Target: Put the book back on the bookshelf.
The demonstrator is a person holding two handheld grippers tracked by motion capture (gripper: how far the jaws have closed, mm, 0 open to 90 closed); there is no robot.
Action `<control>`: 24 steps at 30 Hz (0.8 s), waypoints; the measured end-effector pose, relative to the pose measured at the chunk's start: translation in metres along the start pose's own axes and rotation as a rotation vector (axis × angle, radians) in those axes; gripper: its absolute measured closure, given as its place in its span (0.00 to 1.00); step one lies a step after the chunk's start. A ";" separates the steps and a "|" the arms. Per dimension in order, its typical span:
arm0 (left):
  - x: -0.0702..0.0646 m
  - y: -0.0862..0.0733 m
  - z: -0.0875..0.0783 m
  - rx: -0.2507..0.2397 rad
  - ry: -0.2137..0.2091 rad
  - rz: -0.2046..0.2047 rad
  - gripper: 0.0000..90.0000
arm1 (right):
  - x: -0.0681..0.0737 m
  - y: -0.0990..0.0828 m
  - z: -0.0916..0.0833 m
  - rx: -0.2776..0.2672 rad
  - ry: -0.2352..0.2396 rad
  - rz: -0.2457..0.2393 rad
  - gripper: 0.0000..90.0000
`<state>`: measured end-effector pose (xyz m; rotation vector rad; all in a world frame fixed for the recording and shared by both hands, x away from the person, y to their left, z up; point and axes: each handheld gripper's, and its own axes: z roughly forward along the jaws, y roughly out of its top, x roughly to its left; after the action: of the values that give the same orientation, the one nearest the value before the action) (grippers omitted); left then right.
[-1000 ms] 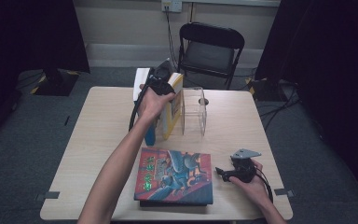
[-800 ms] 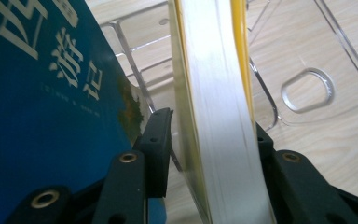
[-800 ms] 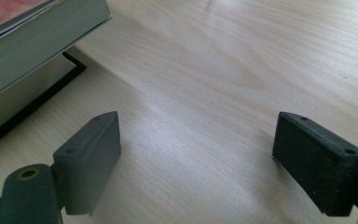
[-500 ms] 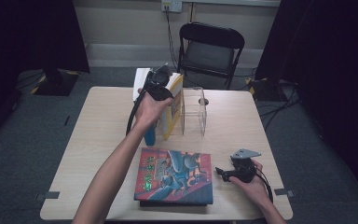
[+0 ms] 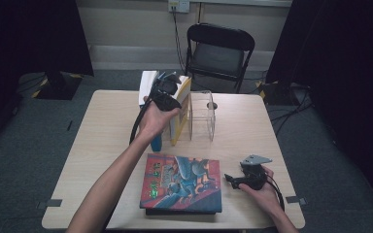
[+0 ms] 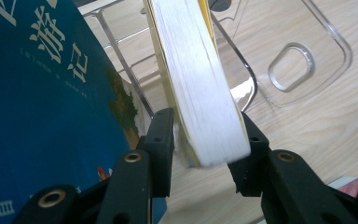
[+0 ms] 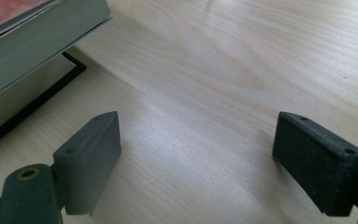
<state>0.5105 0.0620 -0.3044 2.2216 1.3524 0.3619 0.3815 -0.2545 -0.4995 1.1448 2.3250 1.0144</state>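
Overhead, a pale wood-grain table (image 5: 102, 145) holds a clear plastic book rack (image 5: 203, 114) near its far edge, with a black folding chair (image 5: 218, 51) beyond. The left gripper (image 5: 167, 90) reaches over the rack, where a yellow-covered book (image 5: 180, 111) stands tilted beside a blue book (image 5: 156, 141). Closer in, one thick hardcover with a red illustrated cover (image 5: 182, 182) lies flat. The right gripper (image 5: 240, 178) rests on the table just right of it, a grey three-cornered plate on top.

In the left gripper view, the left gripper (image 6: 200, 142) has its two black jaws pressed on either side of the yellow-covered book (image 6: 196, 79), gripping the block of white page edges (the nearest corner is blurred). The blue book (image 6: 42, 93), glossy with pale printed characters, stands touching on the left. The clear rack (image 6: 289, 65) shows thin curved dividers and a rounded cut-out in its base.

In the right gripper view, the right gripper (image 7: 196, 158) has its matte black jaws spread wide over bare table (image 7: 205, 60), holding nothing. The hardcover (image 7: 32, 37) sits at upper left, its page edges smooth and grey-white.
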 end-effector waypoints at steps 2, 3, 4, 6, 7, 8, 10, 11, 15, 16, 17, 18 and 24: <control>-0.002 -0.003 0.000 -0.012 0.006 0.005 0.71 | 0.000 0.000 0.000 0.000 -0.001 0.000 0.16; -0.002 -0.004 0.000 -0.018 0.001 0.003 0.70 | 0.000 0.000 0.000 0.000 -0.001 0.000 0.16; -0.003 -0.006 0.001 -0.020 0.001 0.003 0.71 | 0.000 0.000 0.000 0.000 -0.002 0.000 0.16; -0.004 -0.009 0.004 -0.032 0.000 0.000 0.71 | 0.000 0.000 0.000 0.000 -0.002 0.000 0.16; -0.004 -0.011 0.005 -0.036 0.002 0.000 0.71 | 0.000 0.000 0.000 0.000 -0.002 0.000 0.16; -0.004 -0.012 0.006 -0.037 0.000 0.002 0.71 | 0.000 0.000 0.000 -0.001 -0.001 0.000 0.16; -0.003 -0.015 0.008 -0.049 0.000 -0.007 0.71 | 0.000 0.000 0.000 -0.001 0.000 0.000 0.16; -0.002 -0.017 0.009 -0.051 -0.001 -0.008 0.71 | 0.000 0.000 0.000 -0.001 0.000 0.000 0.16; -0.004 -0.023 0.012 -0.076 -0.003 -0.015 0.71 | 0.000 0.000 0.000 0.000 -0.001 0.000 0.16; -0.004 -0.025 0.014 -0.082 -0.001 -0.016 0.71 | 0.000 0.000 0.000 0.000 -0.001 0.000 0.16; -0.004 -0.028 0.015 -0.090 -0.001 -0.017 0.71 | 0.000 0.000 0.000 0.001 -0.001 0.000 0.16; -0.004 -0.030 0.017 -0.097 -0.005 -0.026 0.71 | 0.000 0.000 0.000 0.000 -0.001 0.000 0.16; -0.003 -0.042 0.025 -0.161 -0.021 -0.038 0.74 | 0.000 0.000 0.000 0.001 -0.002 0.000 0.16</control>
<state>0.4896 0.0678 -0.3484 2.0595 1.3054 0.4180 0.3815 -0.2542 -0.4995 1.1458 2.3238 1.0124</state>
